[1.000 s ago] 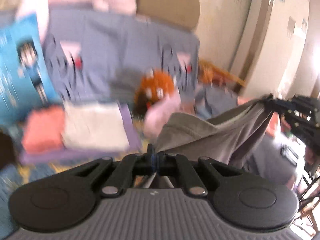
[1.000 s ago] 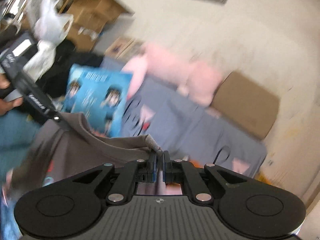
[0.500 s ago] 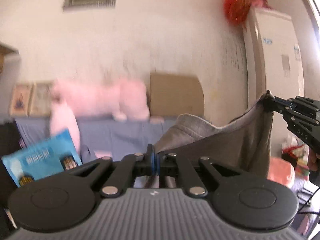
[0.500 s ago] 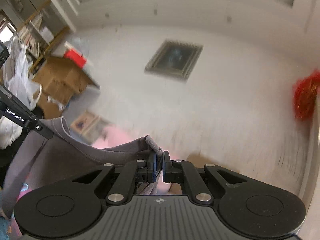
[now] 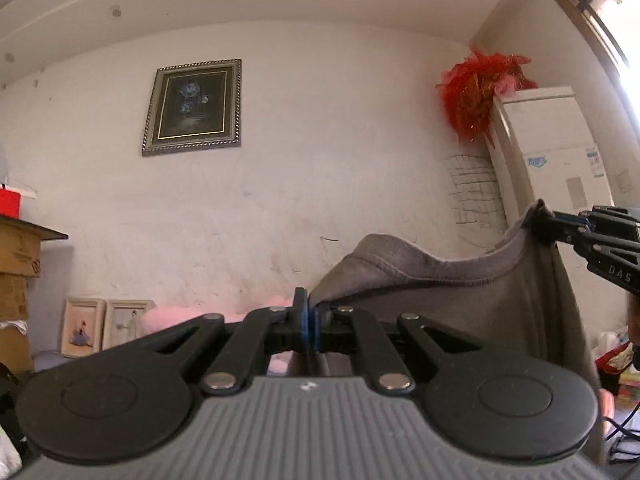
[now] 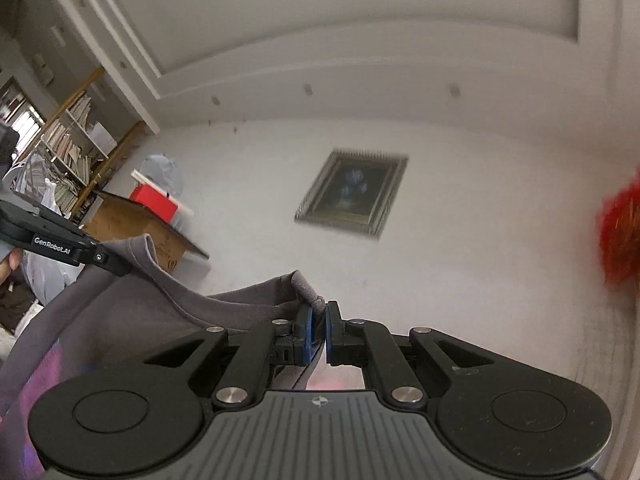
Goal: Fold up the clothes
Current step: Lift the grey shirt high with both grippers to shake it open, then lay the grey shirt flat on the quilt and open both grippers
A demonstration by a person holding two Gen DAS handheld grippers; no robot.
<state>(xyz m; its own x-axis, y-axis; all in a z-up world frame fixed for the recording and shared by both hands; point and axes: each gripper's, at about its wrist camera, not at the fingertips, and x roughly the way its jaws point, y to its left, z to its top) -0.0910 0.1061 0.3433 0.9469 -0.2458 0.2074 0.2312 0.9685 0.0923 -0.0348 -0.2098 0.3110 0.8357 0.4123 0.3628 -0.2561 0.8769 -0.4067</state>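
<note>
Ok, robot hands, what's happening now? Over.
Left gripper shut on shirt. Right gripper shut on it too. Shirt hangs between them. Nothing in the way.

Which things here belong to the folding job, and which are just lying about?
Job: grey garment, left gripper, right gripper, both shut on its top edge.

Lying about: framed picture, red decoration, cardboard boxes, pink plush toy.
</note>
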